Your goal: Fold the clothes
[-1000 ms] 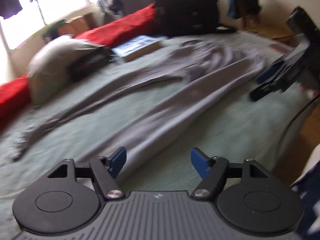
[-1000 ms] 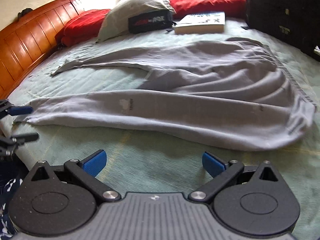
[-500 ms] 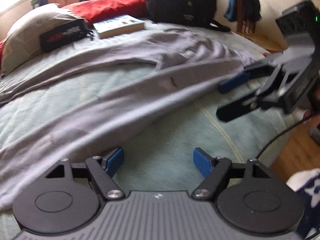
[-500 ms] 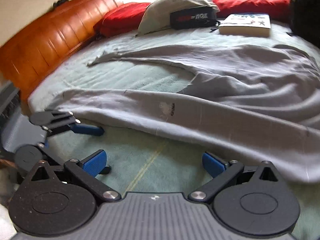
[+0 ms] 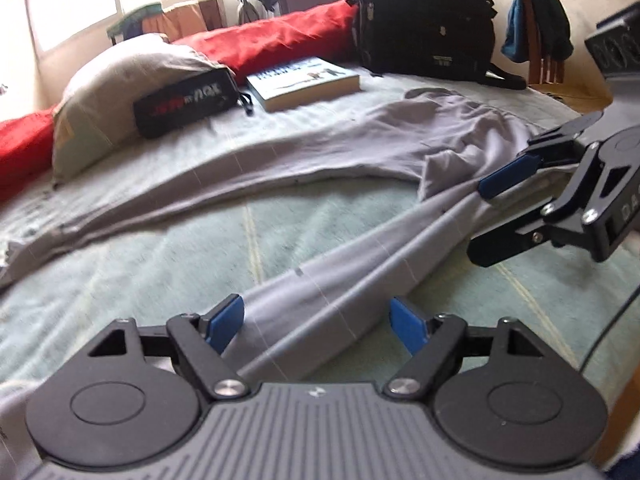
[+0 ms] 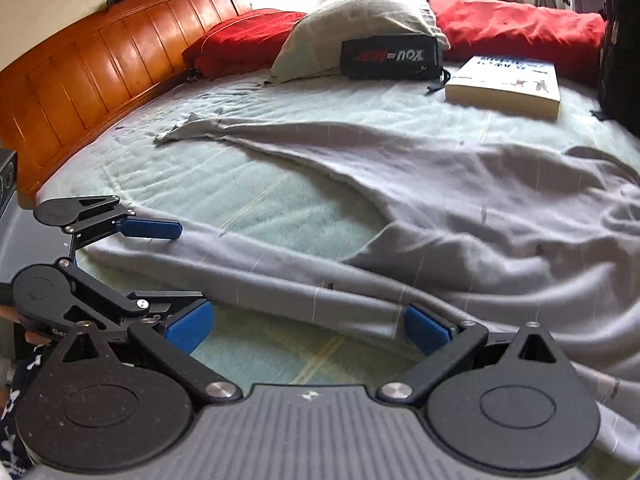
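Grey trousers (image 5: 320,160) lie spread on the pale green bed sheet (image 5: 140,276), legs apart. In the left wrist view my left gripper (image 5: 316,312) is open, and the near leg's lower part lies between its blue pads without being pinched. My right gripper (image 5: 482,220) comes in from the right, open, one finger above and one below the same leg close to the crotch. In the right wrist view the right gripper (image 6: 306,322) is open with the leg's edge by its right pad. The left gripper (image 6: 186,262) stands open at the leg's end. The trousers (image 6: 480,208) look wrinkled at the waist.
A grey pillow (image 6: 360,12), a black pouch (image 6: 390,58) and a thick book (image 6: 508,84) lie at the far side. Red bolsters (image 6: 516,28) and a black backpack (image 5: 424,16) stand behind them. A wooden headboard (image 6: 100,64) bounds the left; a chair (image 5: 536,36) holds clothes.
Both grippers have closed in on the near trouser leg. The left one now straddles its lower part and the right one straddles it near the crotch. Neither has gripped.
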Demonstrator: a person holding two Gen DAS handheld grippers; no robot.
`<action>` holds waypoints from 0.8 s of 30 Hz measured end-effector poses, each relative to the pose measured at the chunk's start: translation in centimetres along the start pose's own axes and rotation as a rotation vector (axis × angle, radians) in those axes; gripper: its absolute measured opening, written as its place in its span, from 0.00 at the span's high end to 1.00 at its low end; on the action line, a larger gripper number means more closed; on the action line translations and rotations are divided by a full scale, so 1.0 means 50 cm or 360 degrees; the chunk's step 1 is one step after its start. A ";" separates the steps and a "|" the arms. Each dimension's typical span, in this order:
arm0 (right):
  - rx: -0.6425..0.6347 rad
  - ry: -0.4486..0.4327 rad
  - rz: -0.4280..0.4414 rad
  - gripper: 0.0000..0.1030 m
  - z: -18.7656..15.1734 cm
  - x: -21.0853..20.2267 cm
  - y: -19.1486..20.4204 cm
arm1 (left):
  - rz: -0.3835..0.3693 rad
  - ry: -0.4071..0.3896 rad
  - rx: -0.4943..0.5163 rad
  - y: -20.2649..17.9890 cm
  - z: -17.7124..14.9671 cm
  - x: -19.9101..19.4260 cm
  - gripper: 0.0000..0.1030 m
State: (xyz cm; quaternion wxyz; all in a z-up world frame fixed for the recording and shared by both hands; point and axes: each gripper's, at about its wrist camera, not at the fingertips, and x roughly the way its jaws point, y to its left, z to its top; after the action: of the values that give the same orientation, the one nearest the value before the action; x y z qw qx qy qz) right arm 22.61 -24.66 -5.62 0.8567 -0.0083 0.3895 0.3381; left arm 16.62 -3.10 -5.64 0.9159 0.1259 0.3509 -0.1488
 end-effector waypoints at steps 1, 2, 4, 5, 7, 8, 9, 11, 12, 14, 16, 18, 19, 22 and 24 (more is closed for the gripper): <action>-0.0009 -0.0015 -0.0013 0.00 0.002 -0.002 0.001 | 0.0016 0.0000 0.0019 -0.004 -0.001 0.001 0.22; -0.0020 -0.0031 -0.0031 0.00 0.004 -0.004 0.004 | 0.0034 0.0001 0.0050 -0.010 -0.003 0.003 0.22; -0.0034 -0.0052 -0.0049 0.00 0.003 -0.010 0.006 | 0.0065 0.0009 0.0149 -0.031 -0.011 0.005 0.22; -0.0040 -0.0061 -0.0055 0.00 0.003 -0.012 0.007 | 0.0059 0.0002 0.0200 -0.042 -0.014 0.003 0.22; -0.0034 -0.0063 -0.0080 0.00 -0.003 -0.016 0.005 | 0.0079 -0.0015 0.0311 -0.061 -0.019 0.001 0.22; -0.0029 -0.0062 -0.0094 0.00 -0.006 -0.017 0.004 | 0.0106 -0.0026 0.0372 -0.070 -0.020 0.001 0.21; -0.0027 -0.0057 -0.0108 0.00 -0.010 -0.020 0.003 | 0.0133 -0.0037 0.0434 -0.079 -0.021 0.001 0.20; -0.0029 -0.0045 -0.0135 0.00 -0.019 -0.027 0.002 | 0.0191 -0.0054 0.0559 -0.094 -0.022 0.004 0.18; -0.0039 -0.0037 -0.0154 0.00 -0.024 -0.031 0.002 | 0.0222 -0.0061 0.0624 -0.100 -0.021 0.007 0.18; -0.0086 -0.0018 -0.0209 0.00 -0.034 -0.039 0.005 | 0.0283 -0.0073 0.0753 -0.112 -0.019 0.012 0.17; -0.0208 -0.0003 -0.0334 0.00 -0.042 -0.042 0.016 | 0.0315 -0.0077 0.0791 -0.113 -0.014 0.015 0.17; -0.0368 0.0008 -0.0497 0.00 -0.049 -0.036 0.030 | 0.0311 -0.0084 0.0767 -0.110 -0.009 0.013 0.17; -0.0455 0.0013 -0.0577 0.00 -0.053 -0.030 0.038 | 0.0315 -0.0093 0.0747 -0.106 -0.008 0.009 0.17; -0.0661 0.0051 -0.0720 0.00 -0.059 0.003 0.057 | 0.0347 -0.0127 0.0690 -0.096 -0.006 -0.001 0.17; -0.0796 0.0044 -0.0788 0.00 -0.062 0.024 0.077 | 0.0367 -0.0143 0.0649 -0.088 -0.003 -0.007 0.17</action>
State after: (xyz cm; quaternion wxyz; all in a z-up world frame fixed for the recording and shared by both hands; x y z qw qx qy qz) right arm 18.85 -21.86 -7.65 0.8788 -0.3165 0.2925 0.2050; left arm 14.69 -7.04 -6.08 0.8971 0.3409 0.2559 -0.1164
